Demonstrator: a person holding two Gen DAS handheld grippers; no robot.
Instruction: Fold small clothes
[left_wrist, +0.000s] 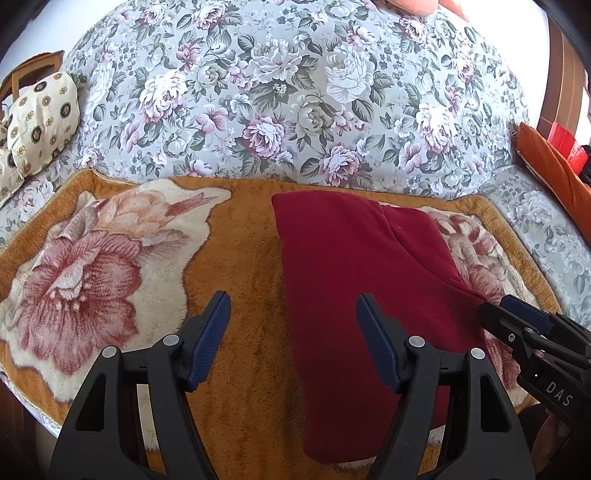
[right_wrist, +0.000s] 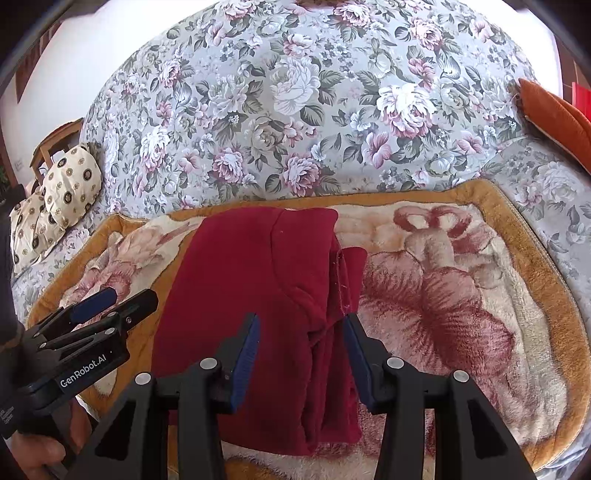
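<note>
A dark red fleece garment (right_wrist: 258, 295), folded into a long strip, lay on an orange plush blanket with a big pink flower (left_wrist: 240, 280) spread over a grey floral sofa (left_wrist: 295, 92). The left gripper (left_wrist: 293, 306) hovered with its jaws spread over the garment's left edge and bare blanket, pinching nothing. The right gripper (right_wrist: 301, 325) stood with its jaws apart above the garment's bunched right folds, empty.
</note>
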